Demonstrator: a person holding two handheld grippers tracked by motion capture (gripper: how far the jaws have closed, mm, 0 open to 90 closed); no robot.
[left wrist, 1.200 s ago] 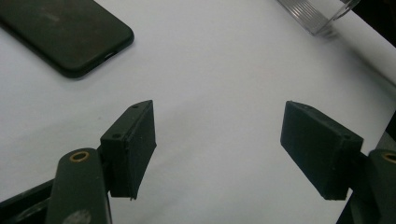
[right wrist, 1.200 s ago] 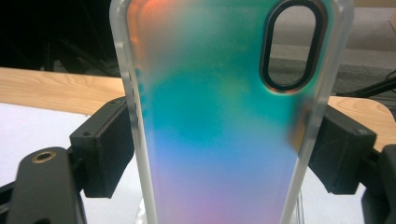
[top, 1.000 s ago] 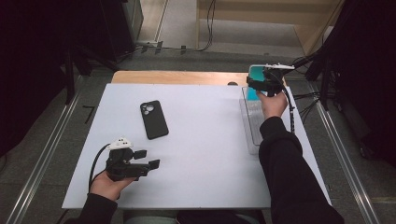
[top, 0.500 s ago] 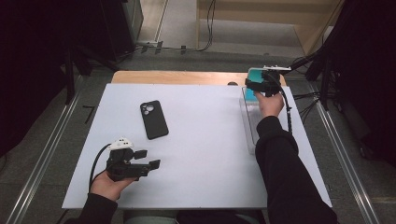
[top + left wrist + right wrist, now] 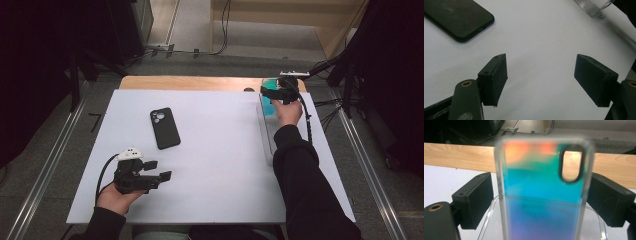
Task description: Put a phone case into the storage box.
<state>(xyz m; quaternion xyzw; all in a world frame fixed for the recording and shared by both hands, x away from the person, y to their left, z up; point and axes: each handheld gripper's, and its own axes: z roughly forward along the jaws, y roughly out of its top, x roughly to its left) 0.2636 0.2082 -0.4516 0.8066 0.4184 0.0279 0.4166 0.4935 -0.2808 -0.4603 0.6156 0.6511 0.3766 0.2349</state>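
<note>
An iridescent teal phone case (image 5: 541, 182) stands upright in a clear holder (image 5: 491, 220) at the table's far right. My right gripper (image 5: 267, 93) straddles it. The jaws have just been opening with the case between them, and a thin gap shows beside the left pad (image 5: 475, 200). In the high view the case (image 5: 268, 106) shows as a teal patch under that gripper. A black phone (image 5: 164, 128) lies face down left of centre. My left gripper (image 5: 161, 170) rests near the front left, open with bare table between its pads; the phone (image 5: 456, 18) lies up and left of it.
The clear holder (image 5: 267, 137) runs along the right side of the white table top (image 5: 220, 150); its corner (image 5: 594, 5) shows far off in the left gripper view. A wooden strip (image 5: 190, 82) edges the back. Cables trail on the floor beyond.
The right gripper has shifted slightly left and nearer over the holder, with the case still between its jaws. The left hand and the phone have stayed put.
</note>
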